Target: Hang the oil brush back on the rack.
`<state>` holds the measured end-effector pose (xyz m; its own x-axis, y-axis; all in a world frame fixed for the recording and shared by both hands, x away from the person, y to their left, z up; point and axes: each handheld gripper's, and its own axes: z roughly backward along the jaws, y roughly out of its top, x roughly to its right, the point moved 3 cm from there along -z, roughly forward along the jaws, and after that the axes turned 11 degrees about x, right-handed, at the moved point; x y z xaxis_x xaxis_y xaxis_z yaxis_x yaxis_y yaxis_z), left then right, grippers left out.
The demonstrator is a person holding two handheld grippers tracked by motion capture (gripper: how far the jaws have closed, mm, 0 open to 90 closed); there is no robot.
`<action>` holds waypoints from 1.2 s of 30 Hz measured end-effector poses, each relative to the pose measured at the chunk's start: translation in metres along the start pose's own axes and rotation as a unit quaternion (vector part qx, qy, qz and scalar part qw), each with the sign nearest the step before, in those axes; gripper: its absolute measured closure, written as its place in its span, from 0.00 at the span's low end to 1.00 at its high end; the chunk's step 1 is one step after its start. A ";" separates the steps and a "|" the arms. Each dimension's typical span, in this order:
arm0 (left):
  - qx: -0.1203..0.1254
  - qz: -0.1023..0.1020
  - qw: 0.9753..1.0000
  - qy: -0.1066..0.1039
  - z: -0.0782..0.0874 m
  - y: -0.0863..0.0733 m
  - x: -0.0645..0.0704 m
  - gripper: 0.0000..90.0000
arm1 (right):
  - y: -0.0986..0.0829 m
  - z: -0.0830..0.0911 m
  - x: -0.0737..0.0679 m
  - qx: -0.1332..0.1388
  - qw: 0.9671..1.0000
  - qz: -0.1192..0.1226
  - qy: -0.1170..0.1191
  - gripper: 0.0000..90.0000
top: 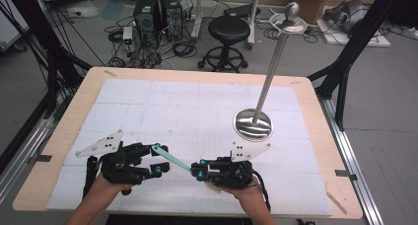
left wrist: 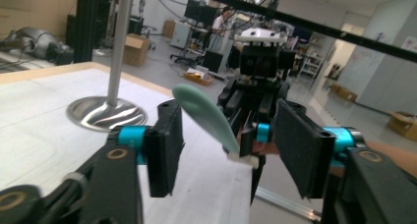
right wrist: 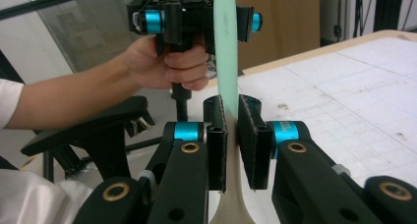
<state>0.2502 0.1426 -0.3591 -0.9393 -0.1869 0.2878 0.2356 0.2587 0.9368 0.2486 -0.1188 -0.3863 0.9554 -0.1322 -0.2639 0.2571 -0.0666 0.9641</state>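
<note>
Right tongs [right wrist: 231, 130] clamp the green spatula [right wrist: 226, 47]; left tongs [left wrist: 226, 140] gape around it.

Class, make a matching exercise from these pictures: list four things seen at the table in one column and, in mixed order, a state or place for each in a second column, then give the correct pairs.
Things:
1. right gripper
2. left gripper
3. mint-green spatula
4. metal stand

States or places:
A. jaws open on either side of the blade's tip
B. stands on the white mat, untouched, beyond the grippers
C. jaws shut on the handle
D. held off the table, spanning from one gripper to the other

Pairs: 1-C, 2-A, 3-D, 4-B
</note>
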 end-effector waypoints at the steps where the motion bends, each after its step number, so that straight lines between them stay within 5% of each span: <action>1: 0.010 0.002 1.000 -0.005 -0.002 0.002 0.000 0.59 | 0.000 0.000 0.000 0.003 1.000 -0.001 0.004 0.92; 8: 0.021 0.000 1.000 -0.023 -0.004 0.005 0.000 0.81 | 0.002 0.001 -0.001 0.013 1.000 -0.004 0.020 0.92; 15: 0.019 -0.003 1.000 -0.014 -0.005 0.007 0.005 0.84 | 0.001 -0.001 -0.001 0.007 1.000 0.005 0.014 0.90; 20: 0.005 -0.031 0.999 0.025 -0.010 0.012 0.012 0.85 | 0.006 -0.005 -0.002 -0.006 0.999 0.022 -0.042 0.58; 23: 0.012 -0.035 0.998 0.043 -0.014 0.017 0.015 0.85 | 0.013 -0.011 -0.012 -0.015 0.993 0.076 -0.083 0.51; 24: 0.008 -0.040 0.998 0.051 -0.016 0.018 0.016 0.85 | 0.013 -0.011 -0.012 -0.015 0.993 0.076 -0.083 0.51; 26: -0.002 -0.047 0.997 0.061 -0.019 0.021 0.019 0.85 | 0.016 -0.015 -0.016 -0.028 0.988 0.104 -0.111 0.50; 27: -0.007 -0.050 0.996 0.068 -0.022 0.022 0.020 0.85 | 0.017 -0.018 -0.018 -0.042 0.982 0.129 -0.128 0.50; 33: -0.015 -0.055 0.994 0.090 -0.033 0.026 0.021 0.85 | 0.020 -0.022 -0.021 -0.062 0.972 0.165 -0.154 0.56; 36: -0.017 -0.042 0.995 0.085 -0.038 0.027 0.021 0.85 | 0.019 -0.023 -0.018 -0.072 0.972 0.158 -0.158 0.59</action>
<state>0.2467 0.1101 -0.3203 -0.9013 -0.3643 0.2345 0.1688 0.2032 0.9645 0.2392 -0.0952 -0.3625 0.9036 -0.4222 0.0728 -0.0035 0.1625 0.9867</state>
